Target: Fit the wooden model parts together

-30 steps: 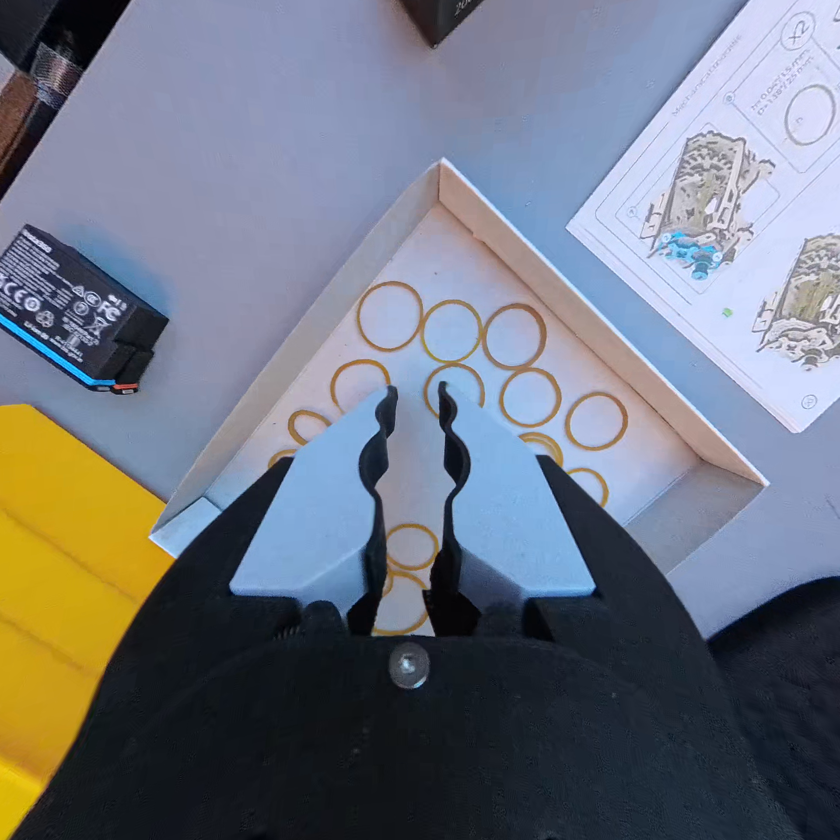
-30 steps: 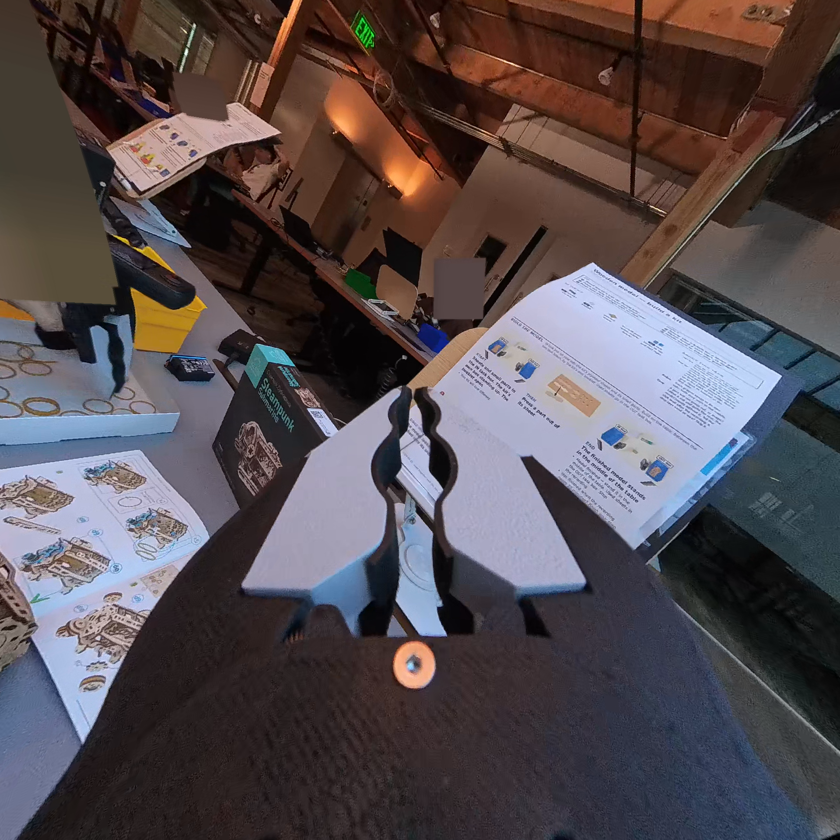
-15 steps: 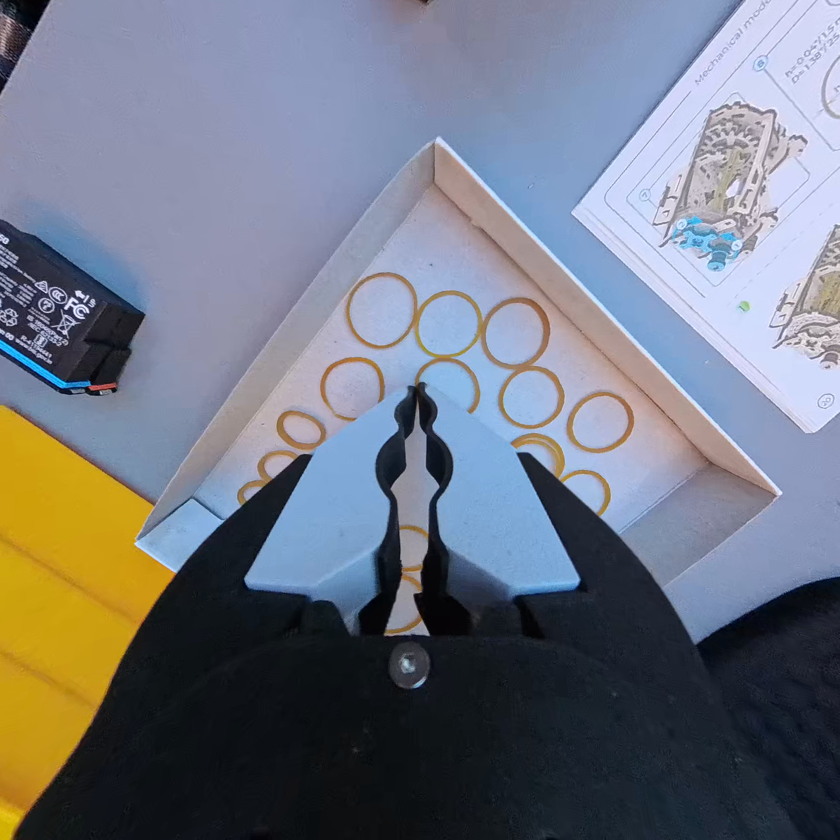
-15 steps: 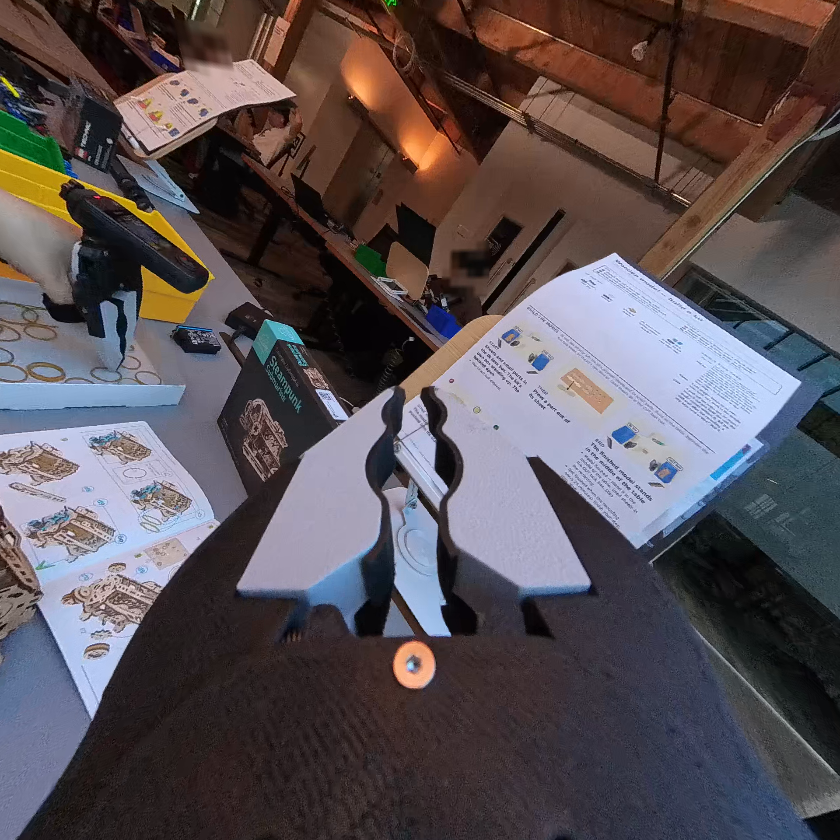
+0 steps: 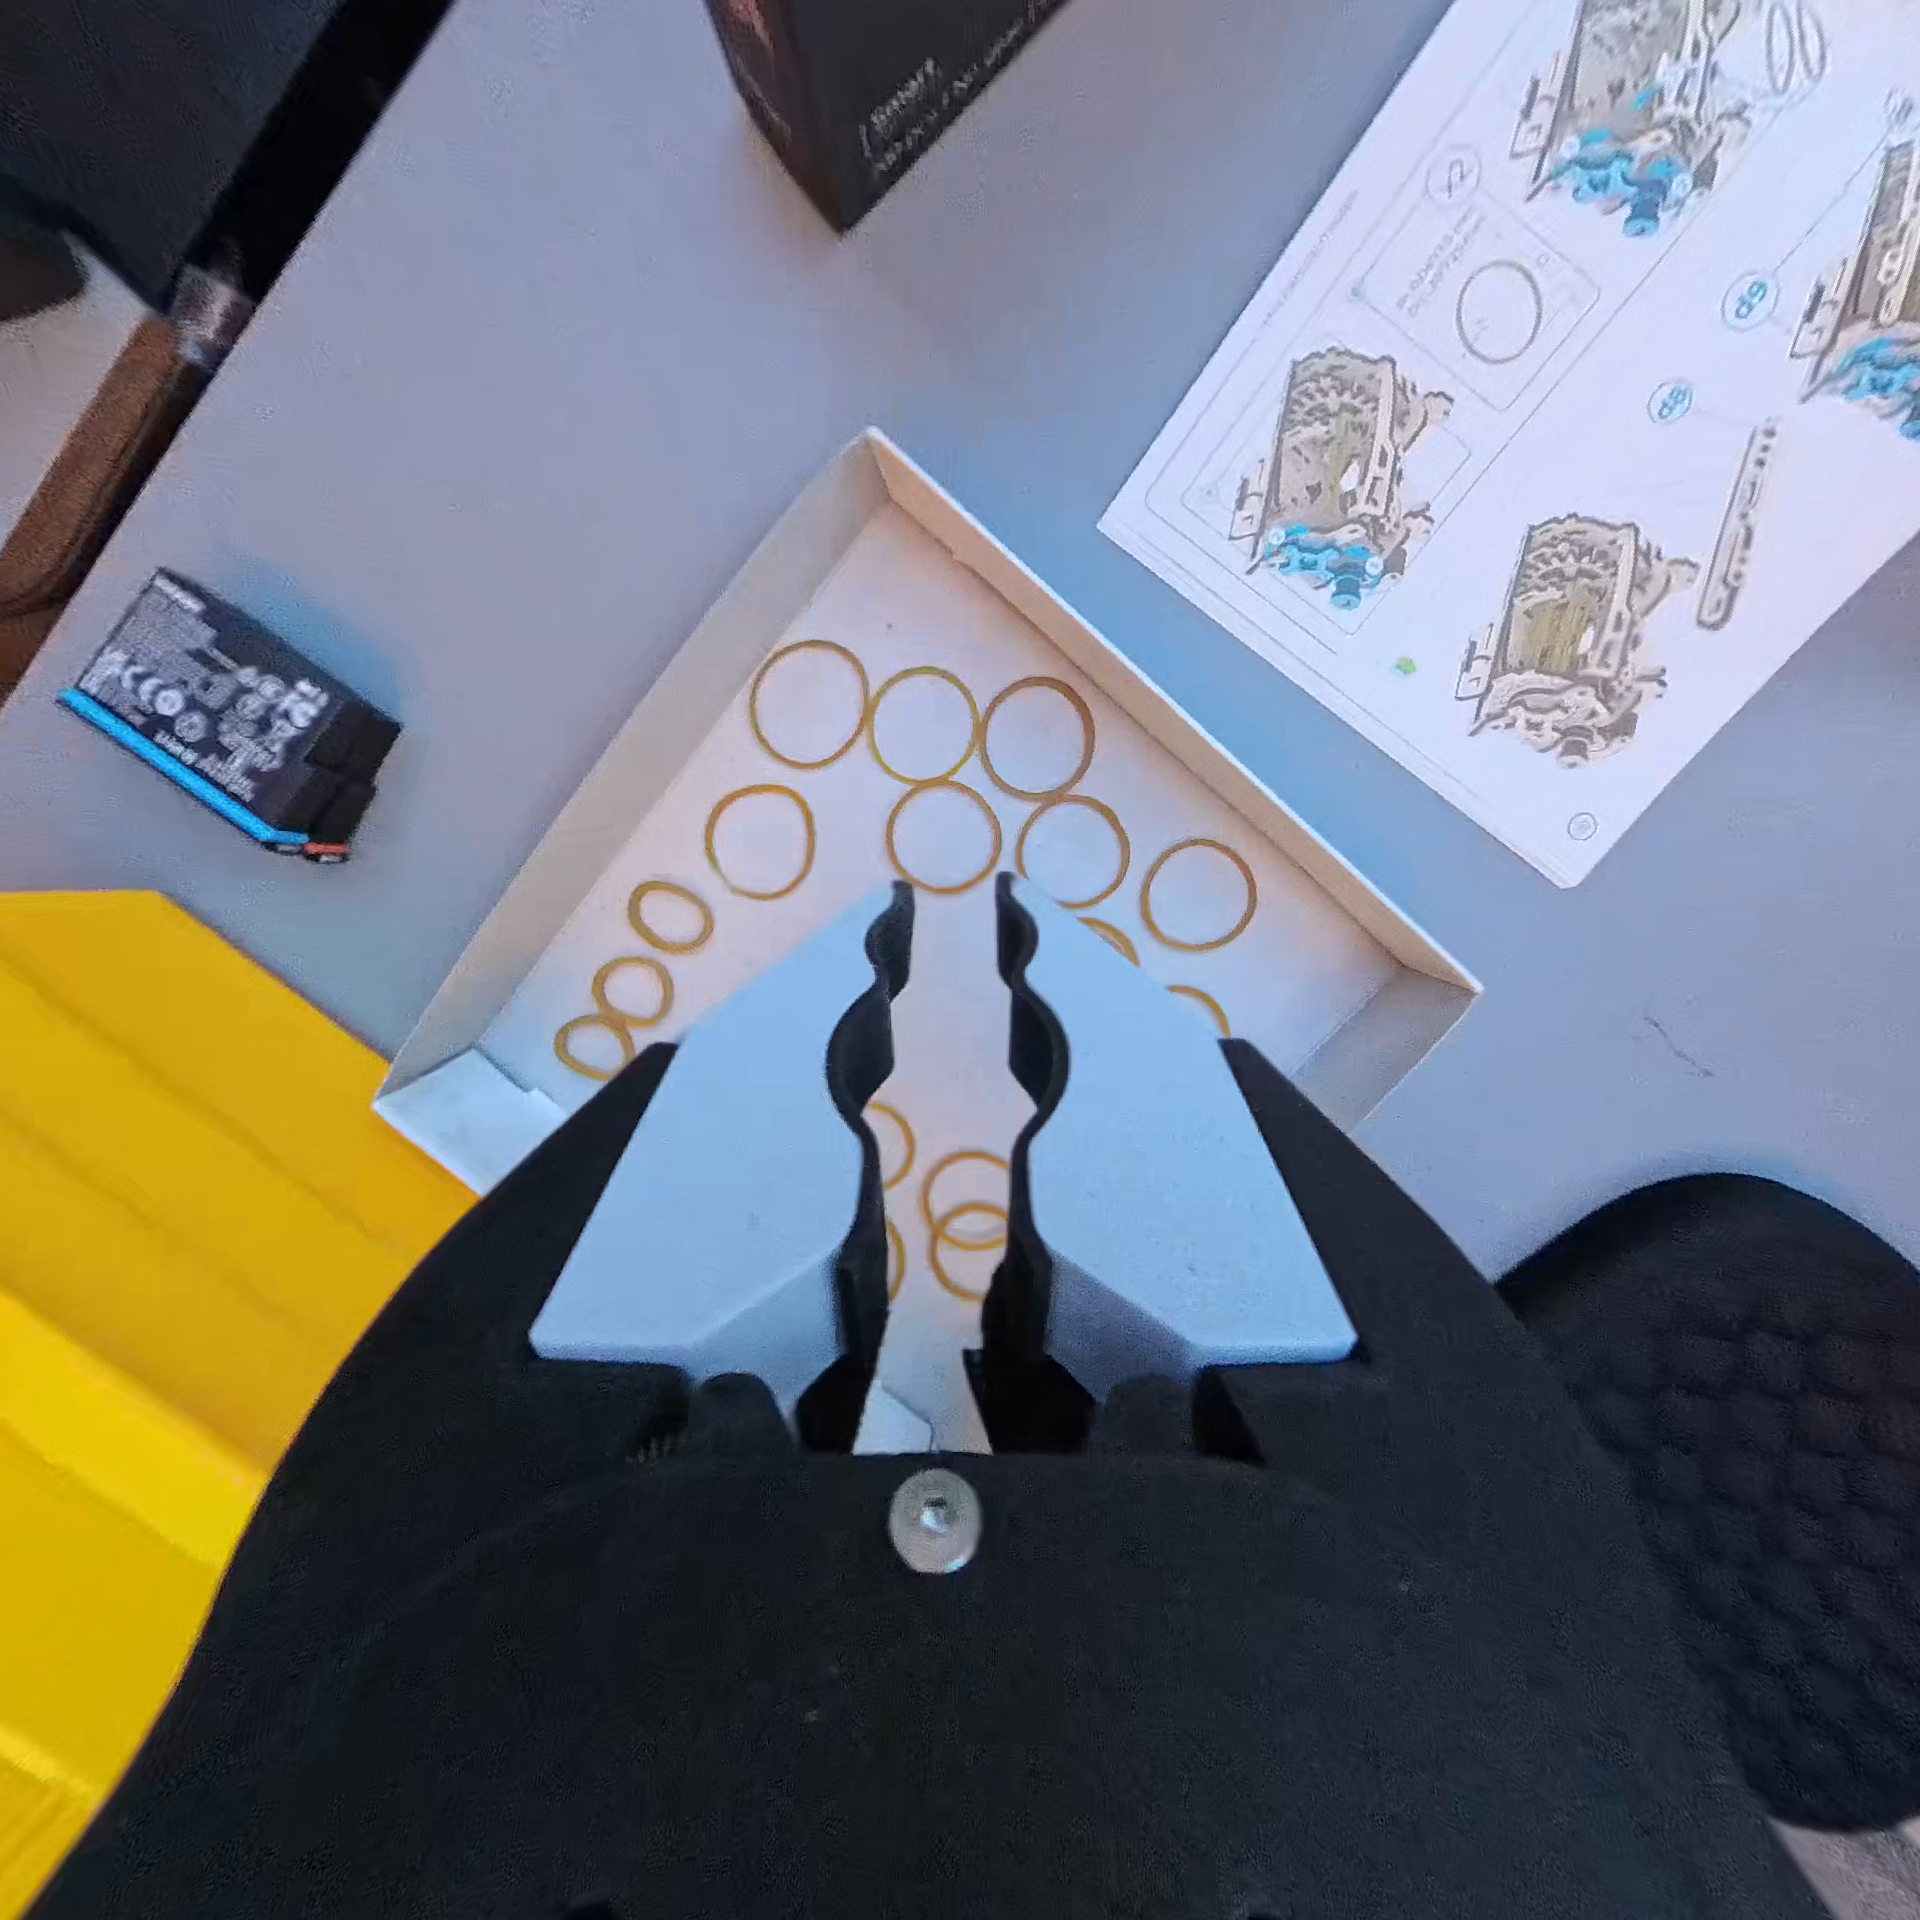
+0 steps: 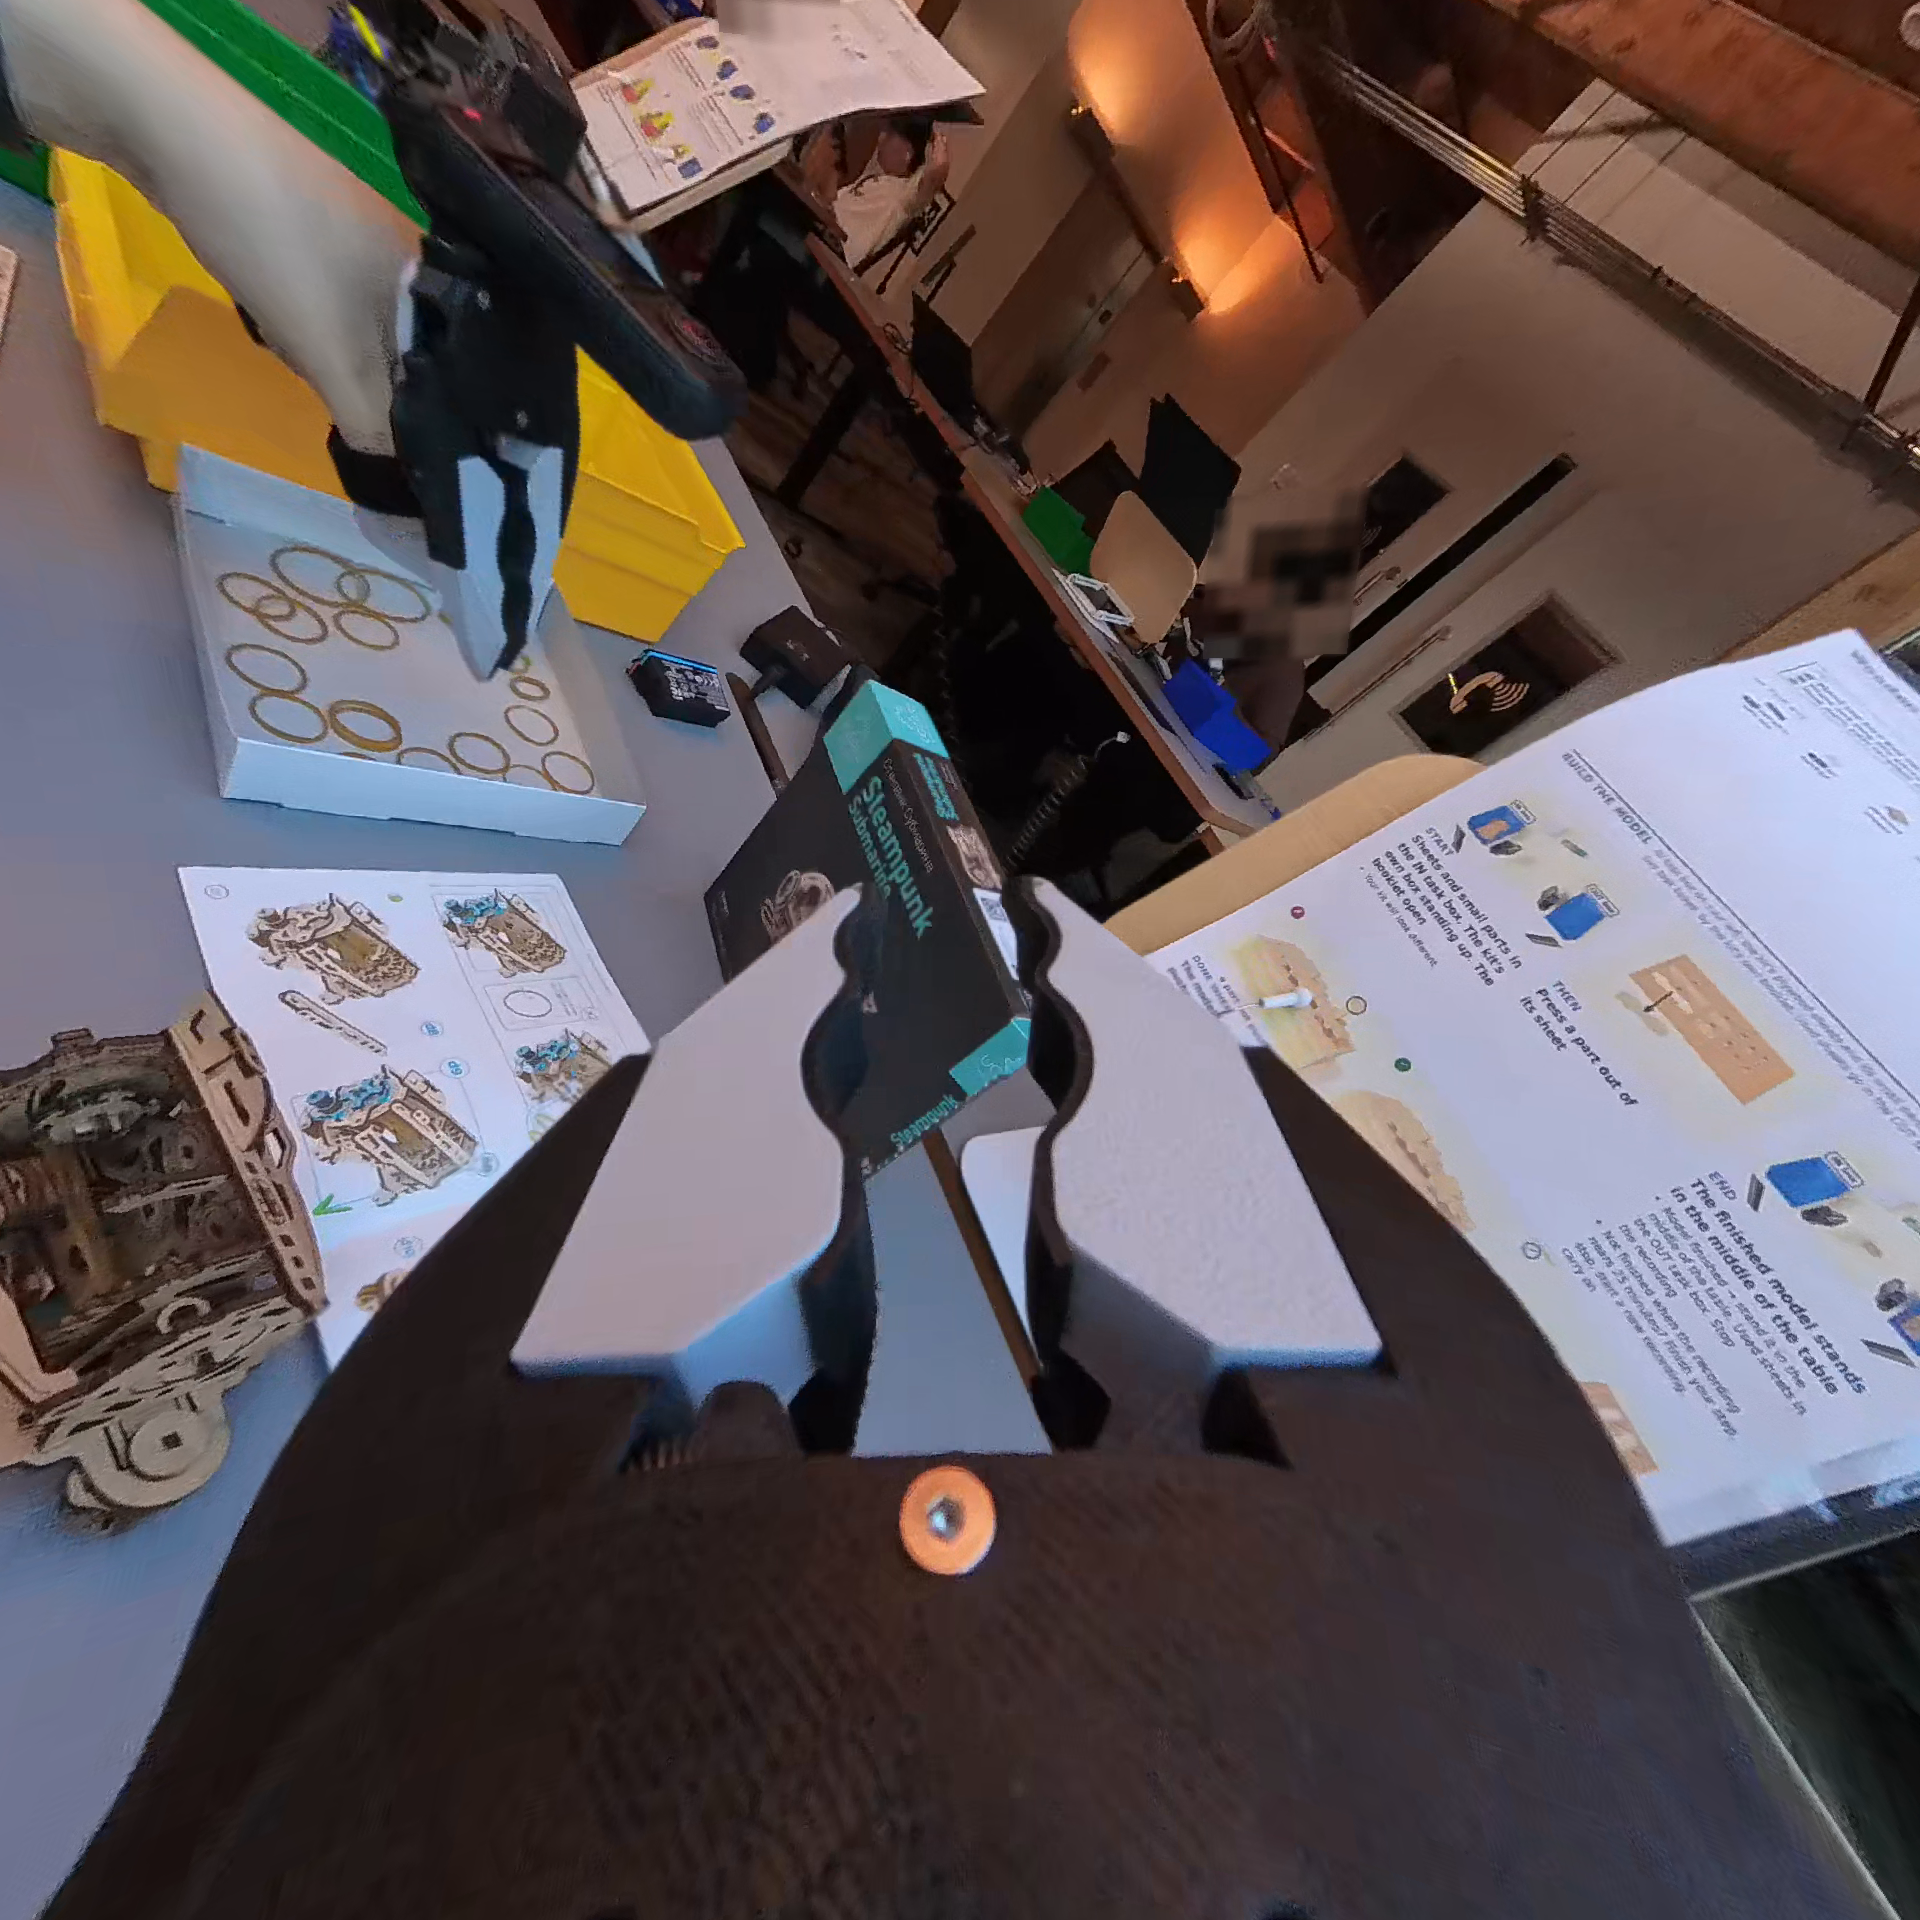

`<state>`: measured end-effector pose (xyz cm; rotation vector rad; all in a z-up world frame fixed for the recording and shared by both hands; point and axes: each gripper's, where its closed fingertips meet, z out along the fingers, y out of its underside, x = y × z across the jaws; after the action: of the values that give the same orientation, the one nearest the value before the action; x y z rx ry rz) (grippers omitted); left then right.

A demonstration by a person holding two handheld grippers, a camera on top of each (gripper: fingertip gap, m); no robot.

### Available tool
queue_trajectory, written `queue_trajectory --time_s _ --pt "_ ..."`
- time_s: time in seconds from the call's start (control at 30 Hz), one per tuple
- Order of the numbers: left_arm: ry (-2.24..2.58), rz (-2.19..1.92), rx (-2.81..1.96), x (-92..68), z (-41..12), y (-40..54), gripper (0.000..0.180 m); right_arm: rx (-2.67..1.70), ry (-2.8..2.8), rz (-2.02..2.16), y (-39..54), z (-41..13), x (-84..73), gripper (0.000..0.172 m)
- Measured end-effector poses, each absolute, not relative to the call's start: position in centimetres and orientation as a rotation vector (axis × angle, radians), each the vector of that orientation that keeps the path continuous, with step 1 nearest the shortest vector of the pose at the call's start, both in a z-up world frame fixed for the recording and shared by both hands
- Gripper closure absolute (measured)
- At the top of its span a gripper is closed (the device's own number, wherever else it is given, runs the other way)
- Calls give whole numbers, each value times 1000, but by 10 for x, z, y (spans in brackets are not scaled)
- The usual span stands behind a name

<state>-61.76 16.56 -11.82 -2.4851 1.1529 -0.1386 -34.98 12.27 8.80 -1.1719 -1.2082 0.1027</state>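
Rubber bands (image 5: 961, 1210): several in the white tray (image 5: 1039, 613) partly covered by the left gripper (image 5: 951, 904); total count cannot be told.
Yellow bin (image 5: 156, 1195): cut off by the left and bottom edges in the left wrist view.
Instruction sheet (image 5: 1558, 436): runs off the top and right edges; its fine print too small to tell.
Dark box (image 5: 883, 94): only a corner shows at the top edge.
Wooden model (image 6: 125, 1226): cut off at the left edge in the right wrist view; its far side hidden.
Background benches (image 6: 1039, 499): dim, blurred, contents unclear.
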Motion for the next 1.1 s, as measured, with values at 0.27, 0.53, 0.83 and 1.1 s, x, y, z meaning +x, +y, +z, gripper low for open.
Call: queue_trajectory --time_s 0.27,0.53,0.83,1.1 --pt "1510 -158 -2320 -608 -140 166 161 -1164 -1188 194 114 96 -349 148" --pt "1681 -108 -2337 -615 -163 168 163 -1187 -1154 197 123 99 -334 148" --pt "1638 -207 -2363 -614 -158 161 180 -1200 -1139 199 127 100 -327 148" --pt "1458 -473 -2093 -573 -60 141 180 -1191 -1237 217 118 81 -353 147"
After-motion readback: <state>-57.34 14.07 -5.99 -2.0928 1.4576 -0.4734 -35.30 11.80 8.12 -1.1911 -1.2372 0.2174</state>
